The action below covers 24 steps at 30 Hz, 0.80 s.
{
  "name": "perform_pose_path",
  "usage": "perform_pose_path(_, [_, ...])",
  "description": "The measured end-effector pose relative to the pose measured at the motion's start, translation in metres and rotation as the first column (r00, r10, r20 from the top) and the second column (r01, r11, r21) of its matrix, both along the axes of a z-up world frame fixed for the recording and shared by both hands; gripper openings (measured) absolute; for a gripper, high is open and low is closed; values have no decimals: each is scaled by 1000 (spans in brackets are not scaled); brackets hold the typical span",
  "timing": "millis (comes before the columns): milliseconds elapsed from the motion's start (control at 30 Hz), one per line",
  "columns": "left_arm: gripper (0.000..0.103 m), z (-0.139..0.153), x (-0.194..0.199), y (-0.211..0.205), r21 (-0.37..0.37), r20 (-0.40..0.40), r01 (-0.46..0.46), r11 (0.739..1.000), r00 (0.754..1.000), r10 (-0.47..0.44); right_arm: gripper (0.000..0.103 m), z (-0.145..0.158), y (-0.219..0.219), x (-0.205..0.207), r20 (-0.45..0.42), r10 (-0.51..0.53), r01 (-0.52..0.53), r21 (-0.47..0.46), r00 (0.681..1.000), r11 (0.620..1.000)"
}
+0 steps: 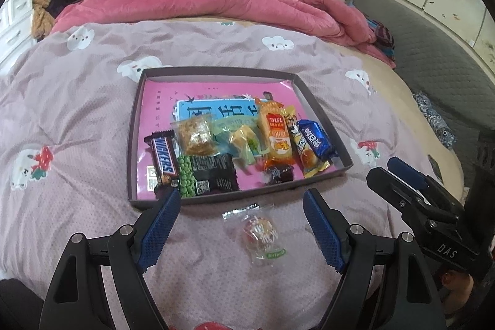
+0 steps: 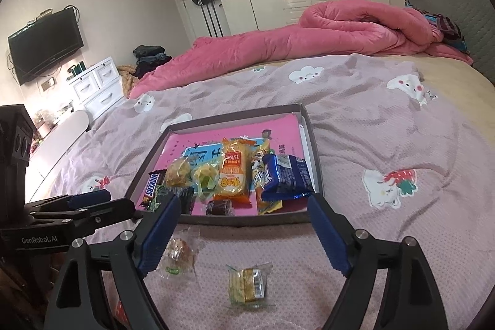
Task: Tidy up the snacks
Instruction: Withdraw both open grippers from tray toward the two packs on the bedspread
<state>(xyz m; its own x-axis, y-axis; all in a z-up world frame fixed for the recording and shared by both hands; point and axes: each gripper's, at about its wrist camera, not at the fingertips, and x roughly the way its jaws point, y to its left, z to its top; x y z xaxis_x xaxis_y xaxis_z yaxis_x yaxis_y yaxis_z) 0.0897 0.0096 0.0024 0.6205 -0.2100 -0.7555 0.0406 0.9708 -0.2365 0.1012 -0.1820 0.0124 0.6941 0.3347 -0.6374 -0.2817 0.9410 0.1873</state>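
I see 2 snacks left on the bed, both just in front of the tray [image 1: 321, 126], which already carries a row of packets. My left tool [image 1: 241, 206] is wide open and holds nothing; the clear-wrapped round cake [image 1: 261, 232] lies straight ahead of it, between its 2 fingers and a little toward the right one, with its wrapper running roughly along my line of view. My right tool [image 2: 244, 212] is also wide open and empty; the small square biscuit pack [image 2: 247, 285] lies between its fingers, close under the camera, with its long side pointing away from me. In the right wrist view the round cake sits beside the left finger of the right tool, so I judge the left tool is better placed for it. The tray is just beyond both snacks, so each carry should be short.
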Motion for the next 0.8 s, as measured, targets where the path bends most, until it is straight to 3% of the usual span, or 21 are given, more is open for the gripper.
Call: perform_pose_path(800, [83,-4,-20,-15,6,-32,42,999,999,-41,84,-9,1,-24,-43,0,-3,-69,999,998])
